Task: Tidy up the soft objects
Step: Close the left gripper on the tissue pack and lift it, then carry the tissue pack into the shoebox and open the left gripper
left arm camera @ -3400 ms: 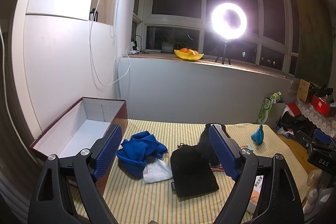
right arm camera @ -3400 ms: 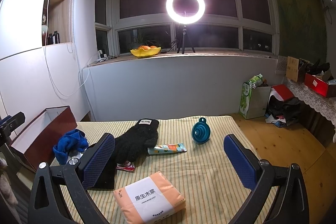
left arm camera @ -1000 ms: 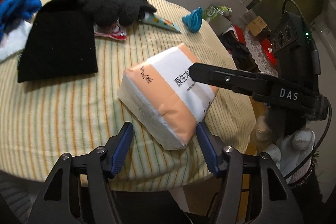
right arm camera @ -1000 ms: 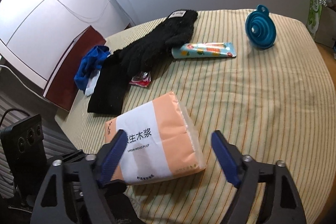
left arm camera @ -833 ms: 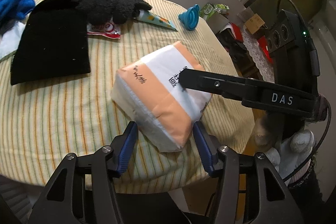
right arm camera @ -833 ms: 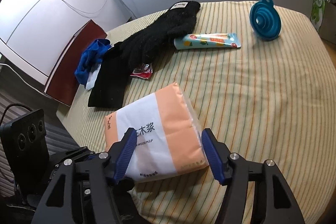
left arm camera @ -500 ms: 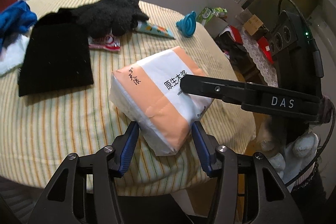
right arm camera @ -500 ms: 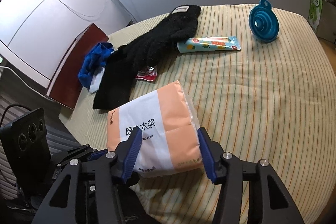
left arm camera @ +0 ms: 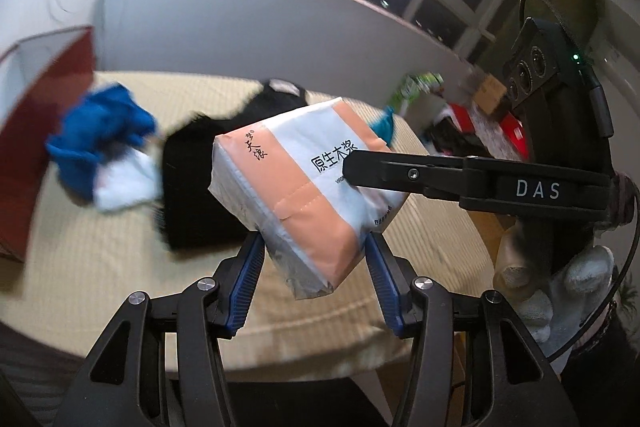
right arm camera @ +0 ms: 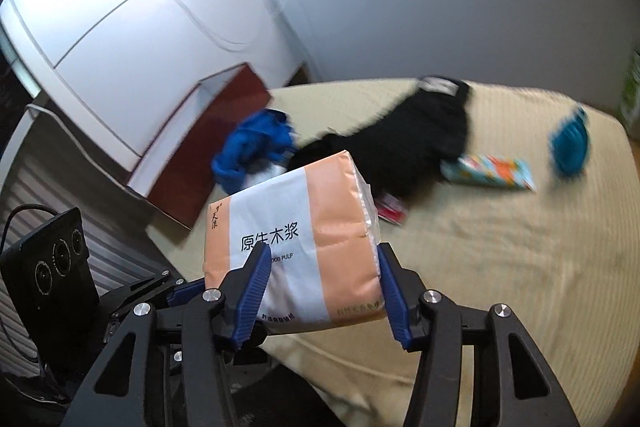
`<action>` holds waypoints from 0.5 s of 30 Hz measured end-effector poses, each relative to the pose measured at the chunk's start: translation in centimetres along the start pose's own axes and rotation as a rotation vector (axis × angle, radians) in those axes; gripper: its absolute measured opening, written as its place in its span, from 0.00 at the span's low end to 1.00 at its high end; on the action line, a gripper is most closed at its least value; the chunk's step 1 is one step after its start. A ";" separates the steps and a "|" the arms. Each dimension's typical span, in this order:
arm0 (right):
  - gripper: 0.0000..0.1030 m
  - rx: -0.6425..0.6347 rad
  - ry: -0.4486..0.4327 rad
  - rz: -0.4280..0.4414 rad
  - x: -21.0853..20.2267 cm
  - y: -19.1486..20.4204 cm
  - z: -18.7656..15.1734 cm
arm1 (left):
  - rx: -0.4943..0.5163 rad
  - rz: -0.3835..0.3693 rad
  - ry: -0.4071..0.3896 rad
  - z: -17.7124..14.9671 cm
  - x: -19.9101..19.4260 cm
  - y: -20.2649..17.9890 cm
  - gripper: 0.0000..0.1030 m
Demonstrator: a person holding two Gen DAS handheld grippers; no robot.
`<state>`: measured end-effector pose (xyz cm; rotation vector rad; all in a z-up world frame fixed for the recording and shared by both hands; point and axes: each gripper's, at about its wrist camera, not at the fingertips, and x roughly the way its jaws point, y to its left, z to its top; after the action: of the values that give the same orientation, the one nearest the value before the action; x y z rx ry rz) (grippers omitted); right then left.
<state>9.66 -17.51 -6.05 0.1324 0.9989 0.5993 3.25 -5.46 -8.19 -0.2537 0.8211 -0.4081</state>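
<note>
- Far left of both claws, the open dark-red cardboard box (left arm camera: 48, 75) with a white inside waits beyond the table edge; it looks like the place for the load.
- Ahead-left lie the crumpled blue cloth (left arm camera: 100, 131) and the black knitted hat (left arm camera: 196, 187).
- Between both claws, the orange-and-white plastic-wrapped pack of paper tissues (left arm camera: 304, 187) has left the striped yellow tablecloth (right arm camera: 500, 259) since half a second ago.
- The left gripper (left arm camera: 316, 275) and right gripper (right arm camera: 322, 287) each pinch one end, so carrying has begun.
</note>
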 end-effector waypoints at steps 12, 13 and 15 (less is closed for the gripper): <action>0.48 -0.195 -0.021 0.135 6.4 13.1 7.1 | -0.089 0.180 -0.170 3.1 -8.2 9.7 0.50; 0.48 -0.202 -0.020 0.147 6.9 13.8 7.5 | -0.096 0.198 -0.180 3.3 -8.8 10.7 0.50; 0.48 -0.220 -0.016 0.172 8.3 15.9 8.5 | -0.106 0.228 -0.194 3.6 -9.8 12.4 0.50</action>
<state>13.40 1.49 -1.77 0.0277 0.9048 0.8601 3.07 10.18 -4.01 -0.2900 0.6727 -0.1235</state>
